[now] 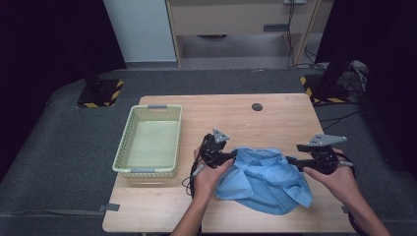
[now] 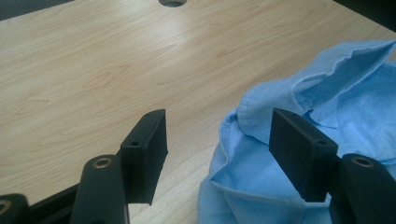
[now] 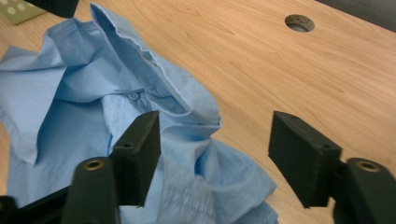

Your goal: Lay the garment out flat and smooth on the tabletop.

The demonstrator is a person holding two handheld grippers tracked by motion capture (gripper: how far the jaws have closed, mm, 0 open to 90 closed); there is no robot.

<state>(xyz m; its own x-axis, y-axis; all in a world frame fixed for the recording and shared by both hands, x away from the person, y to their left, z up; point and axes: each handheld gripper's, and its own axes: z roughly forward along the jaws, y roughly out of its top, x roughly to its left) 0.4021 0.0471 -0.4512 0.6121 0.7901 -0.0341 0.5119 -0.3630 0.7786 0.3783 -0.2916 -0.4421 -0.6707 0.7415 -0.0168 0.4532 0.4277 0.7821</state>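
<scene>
So I've got the wooden tabletop (image 1: 236, 113) in front of me, pale woodgrain, sitting on dark grey carpet. Biggest thing on it is the light blue shirt (image 1: 263, 179), crumpled in a loose heap on the near half, right of centre and between my two hands. The collar and a small button show up clearly in the right gripper view (image 3: 135, 95).

Over on the left side of the tabletop there's a pale green plastic basket (image 1: 125, 147), well apart from the shirt, with a lattice wall and grey handles at both ends.

Left tongs (image 1: 227, 158) sit at the shirt's left edge. In the left gripper view (image 2: 218, 140) they're partly open, with the shirt's folded edge lying below the gap and nothing pinched; one jaw hangs over bare wood, the other over cloth.

Right tongs (image 1: 293, 160) are at the shirt's right edge, also partly open (image 3: 215, 154), gripping nothing, one jaw above the fabric and the other above wood.

Smallest bit: a round cable hole (image 1: 256, 106) near the far edge of the tabletop.
</scene>
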